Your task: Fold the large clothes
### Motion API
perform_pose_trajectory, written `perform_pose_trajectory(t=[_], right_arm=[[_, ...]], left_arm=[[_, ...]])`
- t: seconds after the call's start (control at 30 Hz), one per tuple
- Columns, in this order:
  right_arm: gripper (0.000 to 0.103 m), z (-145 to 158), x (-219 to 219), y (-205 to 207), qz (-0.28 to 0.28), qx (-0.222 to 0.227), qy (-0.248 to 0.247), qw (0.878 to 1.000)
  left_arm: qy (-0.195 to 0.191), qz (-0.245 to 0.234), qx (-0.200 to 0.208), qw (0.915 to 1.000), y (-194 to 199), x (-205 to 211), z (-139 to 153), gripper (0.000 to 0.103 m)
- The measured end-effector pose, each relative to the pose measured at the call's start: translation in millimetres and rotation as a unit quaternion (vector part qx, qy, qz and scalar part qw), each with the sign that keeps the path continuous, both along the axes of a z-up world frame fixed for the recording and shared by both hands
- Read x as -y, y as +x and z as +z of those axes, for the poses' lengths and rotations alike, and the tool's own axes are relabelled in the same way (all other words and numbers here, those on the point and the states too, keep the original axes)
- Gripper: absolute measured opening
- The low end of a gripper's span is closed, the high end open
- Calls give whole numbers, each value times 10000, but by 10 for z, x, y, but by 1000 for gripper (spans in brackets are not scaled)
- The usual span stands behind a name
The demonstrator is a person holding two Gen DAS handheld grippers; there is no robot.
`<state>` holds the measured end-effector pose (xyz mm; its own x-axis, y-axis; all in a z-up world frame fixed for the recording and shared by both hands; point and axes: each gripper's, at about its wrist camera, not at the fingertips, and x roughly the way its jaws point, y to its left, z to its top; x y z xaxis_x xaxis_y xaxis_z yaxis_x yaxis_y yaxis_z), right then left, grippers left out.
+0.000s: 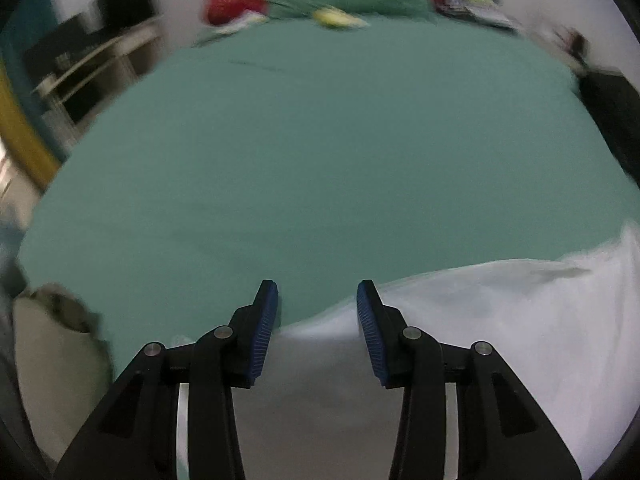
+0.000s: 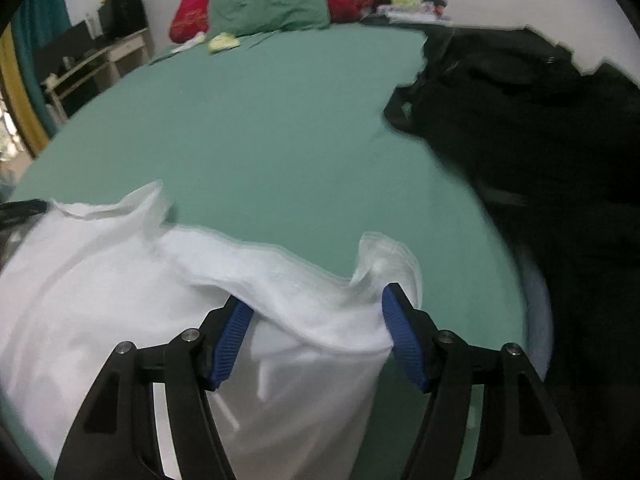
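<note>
A white garment point(image 2: 120, 280) lies crumpled at the near edge of a green-sheeted bed point(image 2: 260, 128). It also shows in the left wrist view point(image 1: 500, 320), spread to the right and under the fingers. My left gripper point(image 1: 317, 300) is open over the garment's edge, holding nothing. My right gripper point(image 2: 316, 308) is open with a raised fold of the white cloth between its blue pads point(image 2: 404, 340), not clamped. The left wrist view is motion-blurred.
A pile of black clothes point(image 2: 540, 140) covers the bed's right side. Red and green bedding point(image 2: 280, 4) and small items lie at the head of the bed. A desk with dark boxes point(image 2: 100, 40) stands to the left.
</note>
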<state>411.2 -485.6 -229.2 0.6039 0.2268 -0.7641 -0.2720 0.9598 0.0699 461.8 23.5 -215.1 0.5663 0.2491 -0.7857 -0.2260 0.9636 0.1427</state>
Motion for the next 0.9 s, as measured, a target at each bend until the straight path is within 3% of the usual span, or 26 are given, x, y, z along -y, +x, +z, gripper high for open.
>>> perform_pose_trajectory(t=[0.1, 0.2, 0.27, 0.37, 0.47, 0.57, 0.63, 0.7, 0.8, 0.83, 0.9], right_arm=[[67, 64, 61, 189, -352, 217, -219, 9989], [67, 215, 142, 193, -565, 509, -215, 9969], [68, 279, 194, 137, -544, 412, -46, 9977], [69, 339, 248, 7, -381, 55, 759, 9964], [69, 291, 111, -91, 273, -437, 1477, 9877], [69, 31, -207, -47, 829, -1029, 1076, 9854], [69, 8, -296, 37, 775, -714, 826, 9910], [69, 43, -321, 188, 560, -630, 637, 9944], [69, 42, -243, 319, -99, -202, -315, 9993], [69, 60, -159, 285, -346, -123, -428, 9984], [69, 186, 57, 82, -559, -90, 49, 9984]], left_arm=[[-6, 378, 287, 9989, -110, -282, 149, 44], [-148, 281, 338, 9989, -331, -444, 296, 46], [-203, 136, 260, 9994, -443, -470, 325, 47], [-441, 8, -41, 9990, -662, -420, 300, 48], [-664, -6, -259, 9975, -906, -401, 164, 52], [-904, 2, -510, 9946, -1034, -374, -47, 52], [-1026, 103, -658, 9925, -1074, -374, -197, 52], [-1031, 164, -543, 9931, -1123, -371, -220, 54], [-937, 263, -471, 9941, -1204, -311, -225, 55], [-991, 282, -465, 9936, -1240, -296, -207, 55], [-1168, 277, -342, 9922, -1362, -266, -155, 55]])
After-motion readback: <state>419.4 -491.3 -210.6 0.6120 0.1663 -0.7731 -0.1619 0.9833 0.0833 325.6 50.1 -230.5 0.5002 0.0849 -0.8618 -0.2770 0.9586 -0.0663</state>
